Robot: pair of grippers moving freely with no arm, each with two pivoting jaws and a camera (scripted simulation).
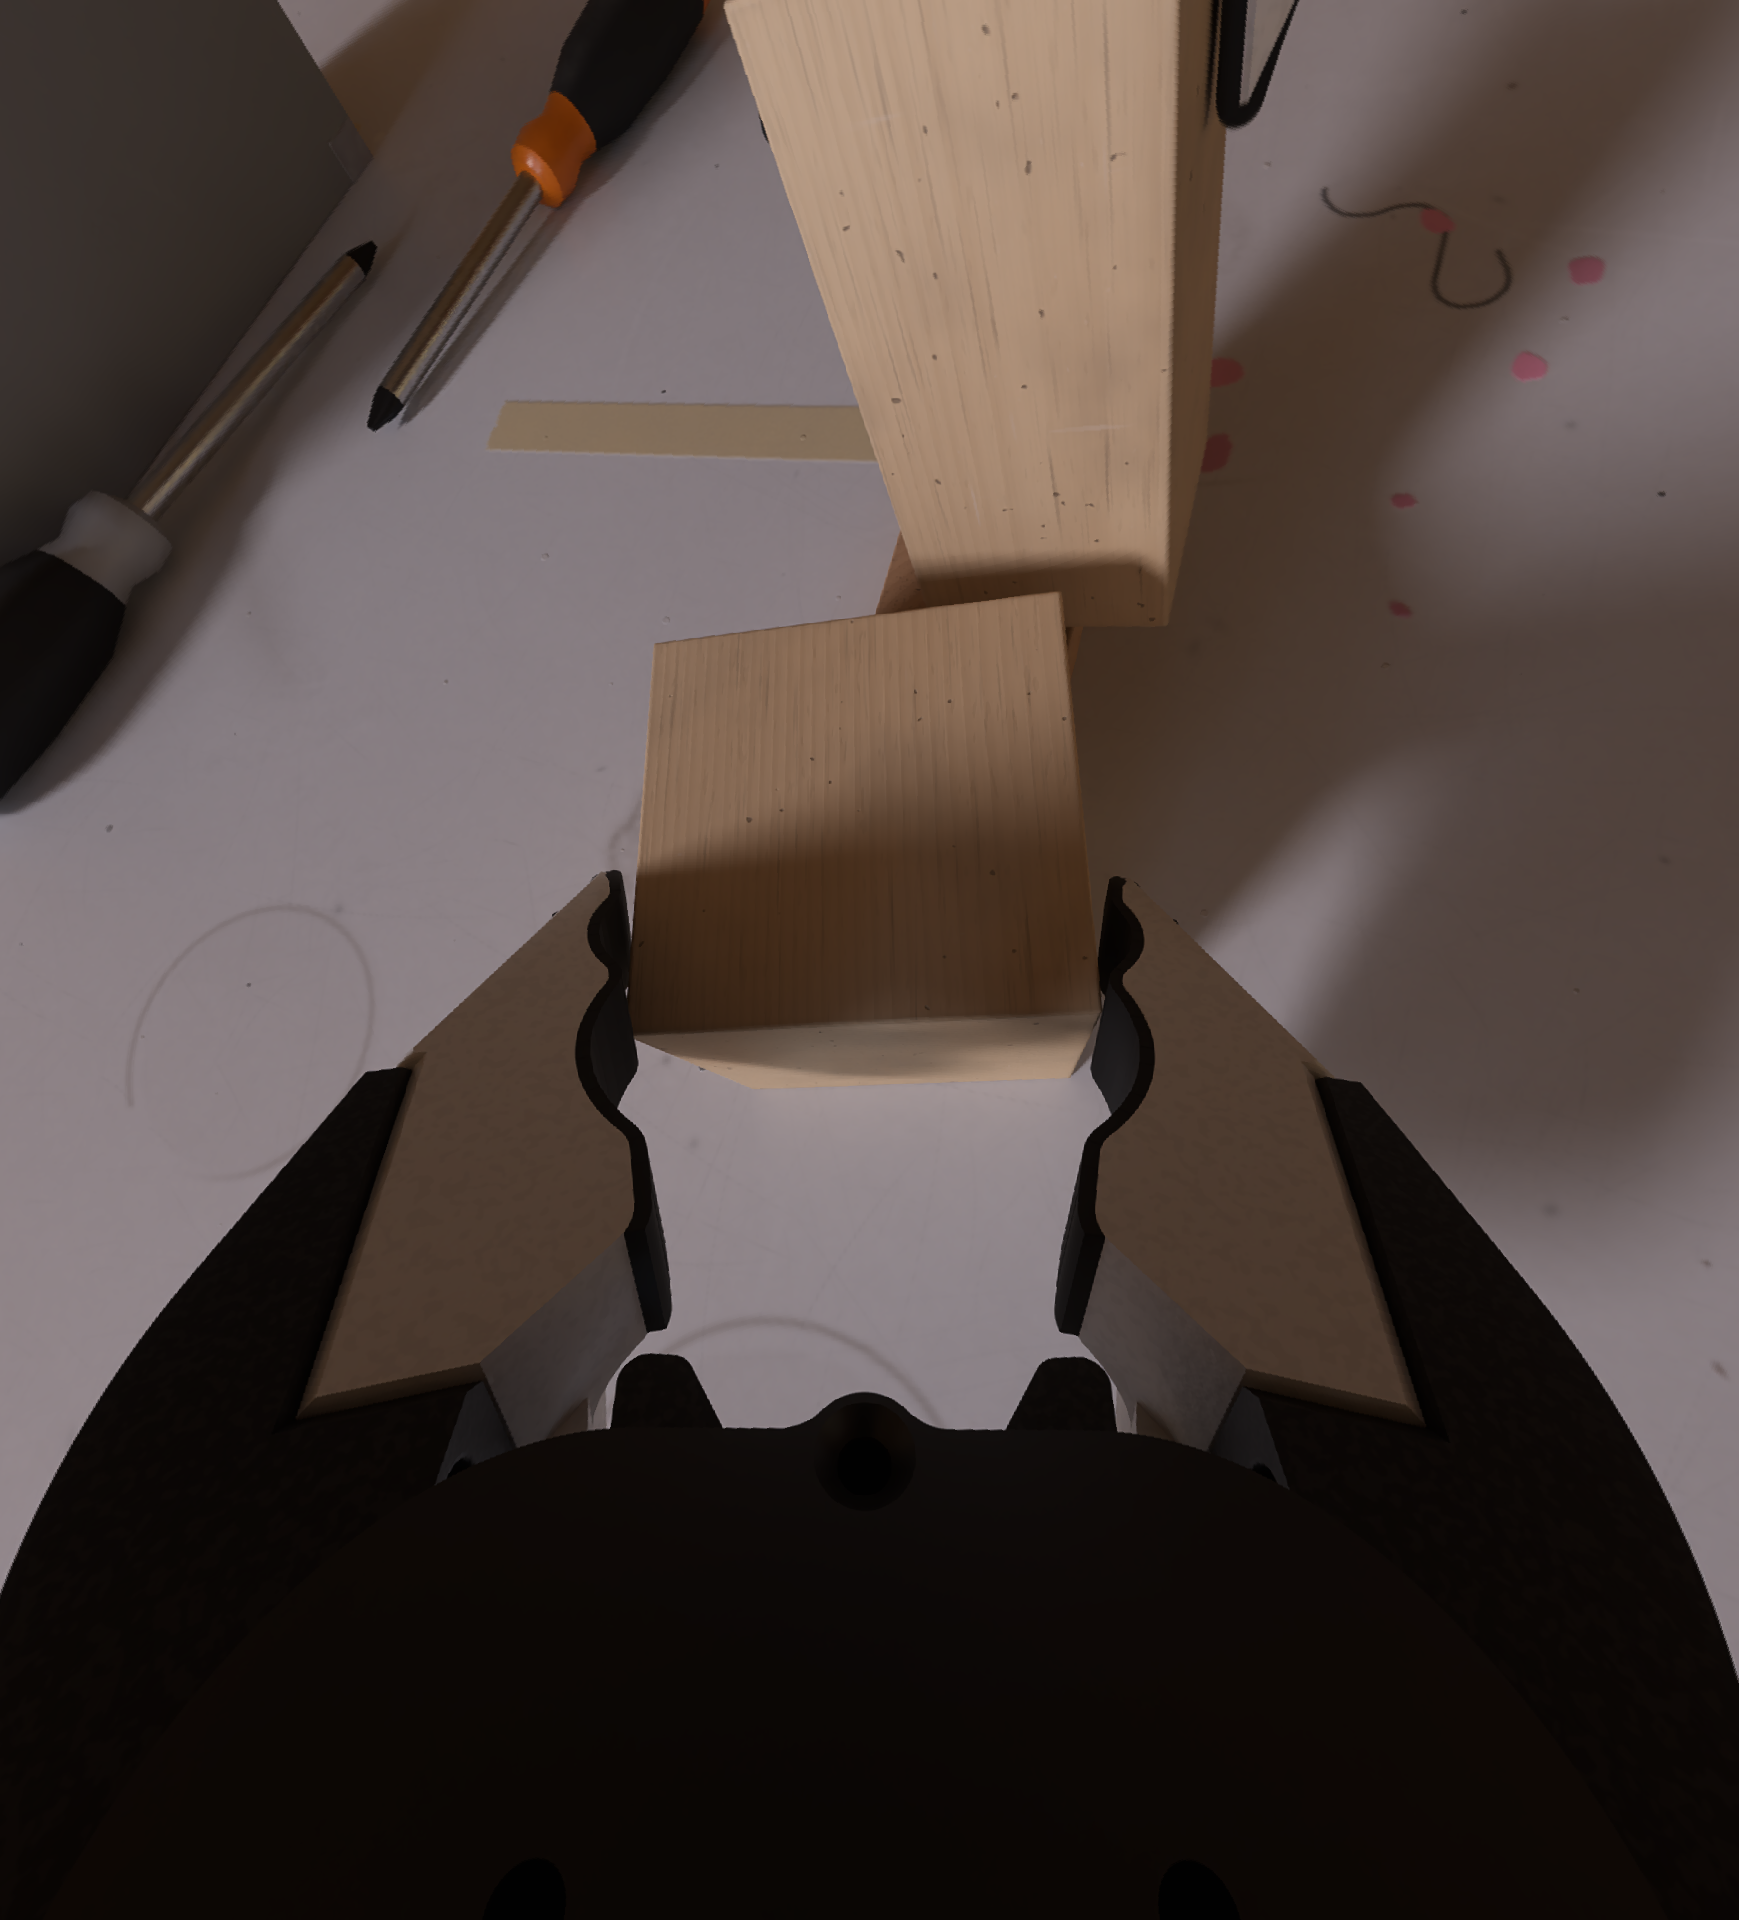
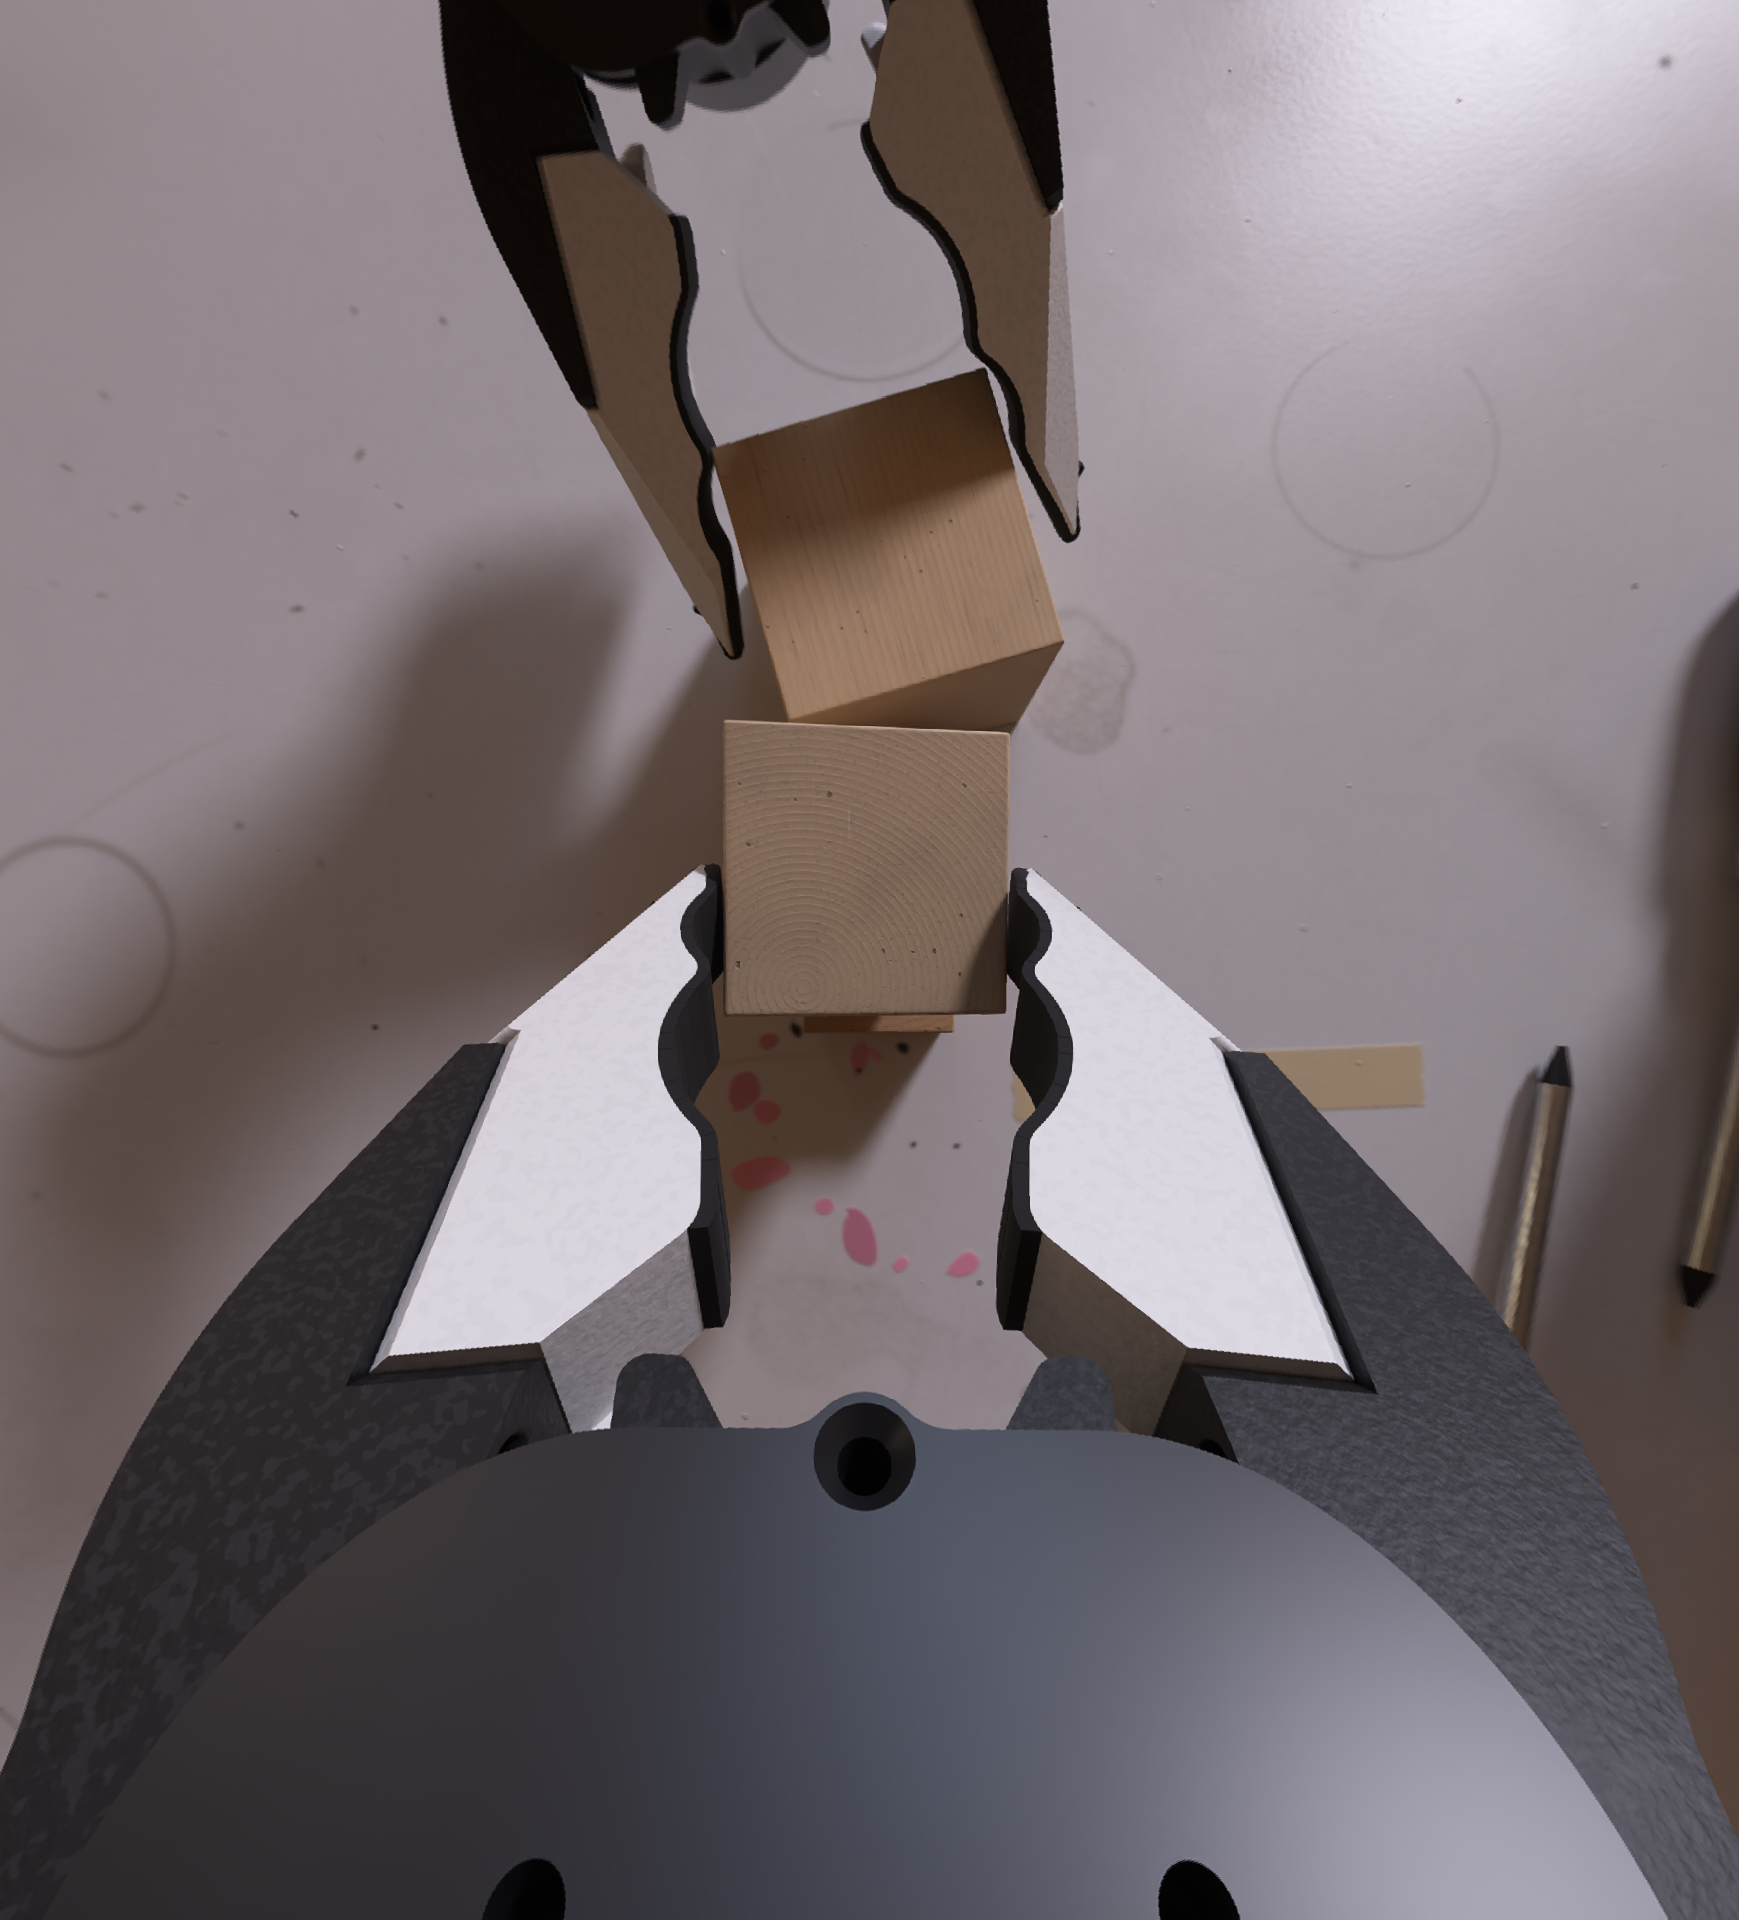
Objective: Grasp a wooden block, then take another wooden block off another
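My left gripper [image 1: 865, 888] is shut on a short wooden block [image 1: 865, 831], its tan fingertips pressed on the two sides. It also shows at the top of the right wrist view [image 2: 896, 587], holding that block [image 2: 896, 582] tilted. My right gripper [image 2: 865, 878] is shut on a long wooden block [image 2: 865, 873], which I see end-on. In the left wrist view this long block [image 1: 1000, 291] stands tall just beyond the short one, with a white finger [image 1: 1260, 42] beside its top. A sliver of a third block [image 1: 901, 587] shows under it, also in the right wrist view [image 2: 875, 1023].
On the white table [image 1: 429, 935] lie an orange-and-black screwdriver [image 1: 553, 135] and a black-and-white one [image 1: 13, 665], to the left. A grey box [image 1: 65, 208] stands at the far left. A tan tape strip [image 1: 678, 428] and pink spots [image 2: 860, 1236] mark the surface.
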